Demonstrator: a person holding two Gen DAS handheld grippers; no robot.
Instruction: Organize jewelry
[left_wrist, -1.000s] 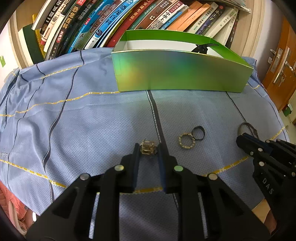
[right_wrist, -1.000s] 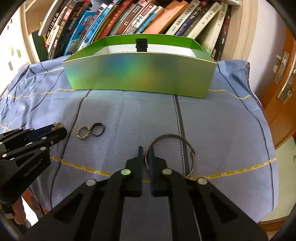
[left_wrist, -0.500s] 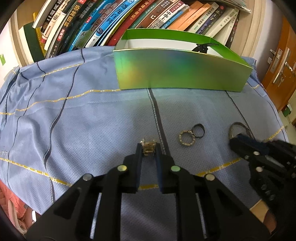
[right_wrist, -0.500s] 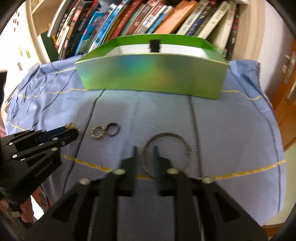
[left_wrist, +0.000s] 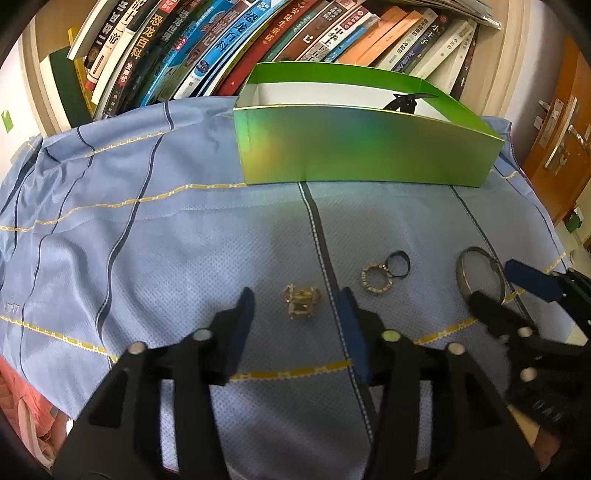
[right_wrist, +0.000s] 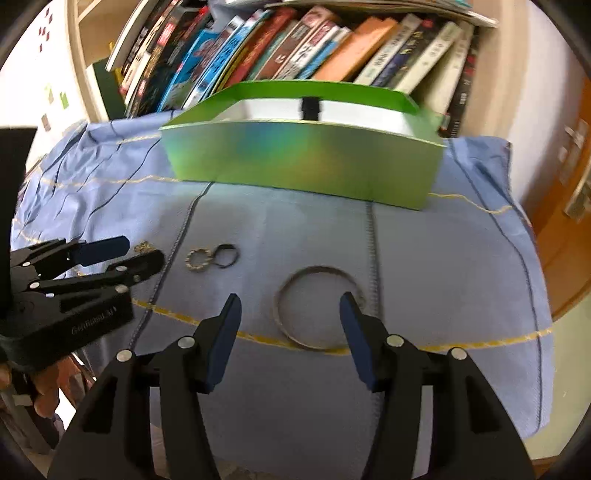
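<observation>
Left hand-held gripper (left_wrist: 297, 308) is being held low over the blue cloth (left_wrist: 184, 240), jaws spread wide. Gold ornate ring (left_wrist: 301, 302) is lying on the cloth between the fingers, touched by neither.

Right hand-held gripper (right_wrist: 290, 314) is also being held with jaws spread wide. Large metal bangle (right_wrist: 317, 308) is lying flat on the cloth between its fingers; contact cannot be told.

Beaded gold ring (left_wrist: 376, 277) and thin dark ring (left_wrist: 399, 263) are lying touching each other, between the ornate ring and the bangle.

Green open box (left_wrist: 365, 151) is standing at the far side of the cloth, well apart from the jewelry. A dark item (left_wrist: 406, 101) is showing inside against its back wall; what it is cannot be told.

A row of leaning books (left_wrist: 229, 48) is being seen just behind the box.
</observation>
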